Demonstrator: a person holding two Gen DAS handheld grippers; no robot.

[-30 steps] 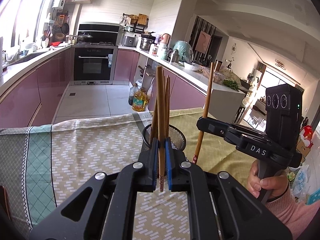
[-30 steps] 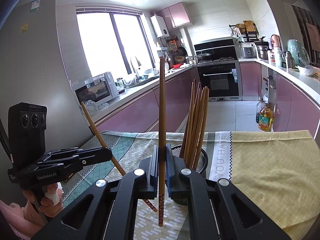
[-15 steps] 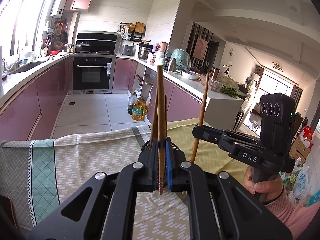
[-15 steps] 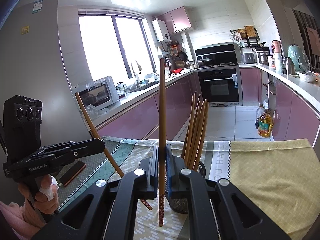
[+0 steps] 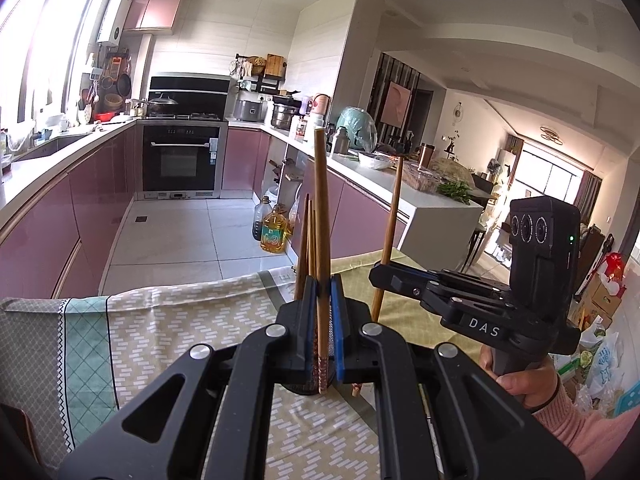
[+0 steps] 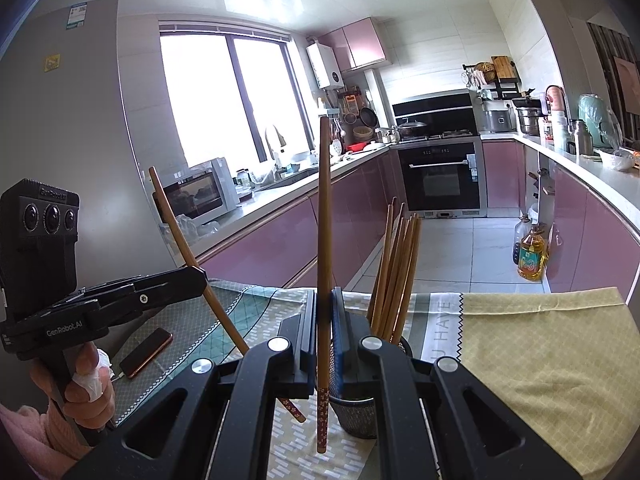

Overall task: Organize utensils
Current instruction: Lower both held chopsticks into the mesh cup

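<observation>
My left gripper [image 5: 322,292] is shut on one brown chopstick [image 5: 320,208], held upright. It also shows in the right wrist view [image 6: 196,276], its chopstick [image 6: 176,220] tilted. My right gripper [image 6: 324,304] is shut on another upright chopstick [image 6: 323,220]; it shows in the left wrist view [image 5: 378,274] with its chopstick [image 5: 392,212]. A black mesh holder [image 6: 360,416] with several chopsticks [image 6: 396,268] stands on the table just behind both grippers, mostly hidden by the left one in the left wrist view; its chopsticks [image 5: 306,240] show there.
The table carries a patterned cloth [image 5: 168,328] and a yellow cloth [image 6: 540,352]. A phone [image 6: 146,352] lies at the table's left. Kitchen counters, an oven [image 5: 182,160] and oil bottles [image 5: 274,232] on the floor lie beyond the table edge.
Both grippers have moved closer to the mesh holder, still holding their chopsticks. The holder is now mostly hidden behind my left gripper.
</observation>
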